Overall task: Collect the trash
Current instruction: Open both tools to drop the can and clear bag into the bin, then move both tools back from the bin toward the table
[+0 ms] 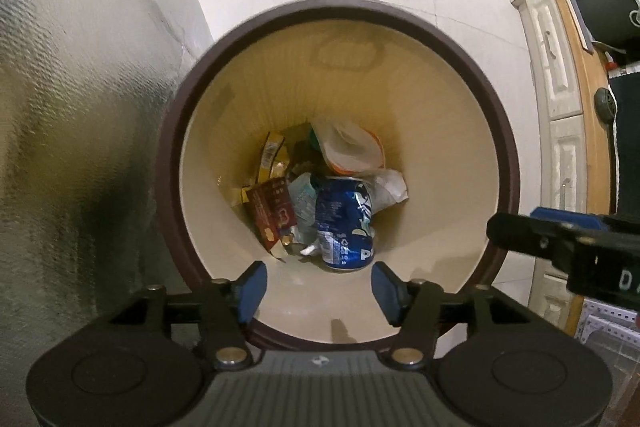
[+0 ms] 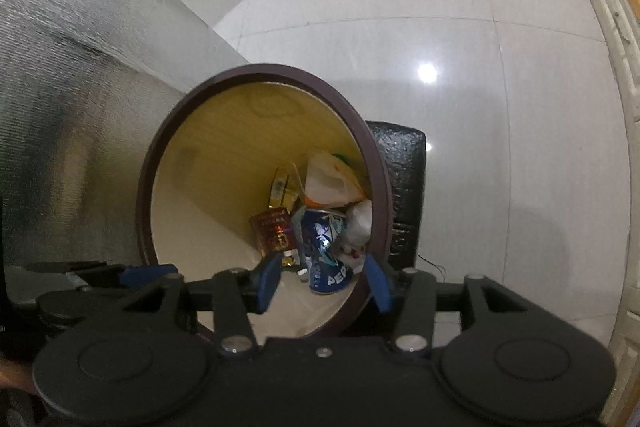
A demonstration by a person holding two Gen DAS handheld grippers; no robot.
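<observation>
A round bin with a dark brown rim (image 1: 505, 131) and cream inside stands on the floor below both grippers; it also shows in the right wrist view (image 2: 148, 163). At its bottom lie a crushed blue Pepsi can (image 1: 346, 223) (image 2: 326, 251), a red carton (image 1: 272, 213) (image 2: 274, 233), yellow wrappers (image 1: 274, 157), and a white cup (image 1: 352, 147). My left gripper (image 1: 318, 291) is open and empty above the bin's near rim. My right gripper (image 2: 324, 285) is open and empty above the bin's right side; it shows at the right of the left wrist view (image 1: 560, 239).
A silver foil-covered wall (image 1: 68, 147) rises left of the bin. White tiled floor (image 2: 480, 107) spreads behind and to the right. A black block (image 2: 404, 187) stands against the bin's right side. White cabinets with a wooden top (image 1: 560, 75) run along the right.
</observation>
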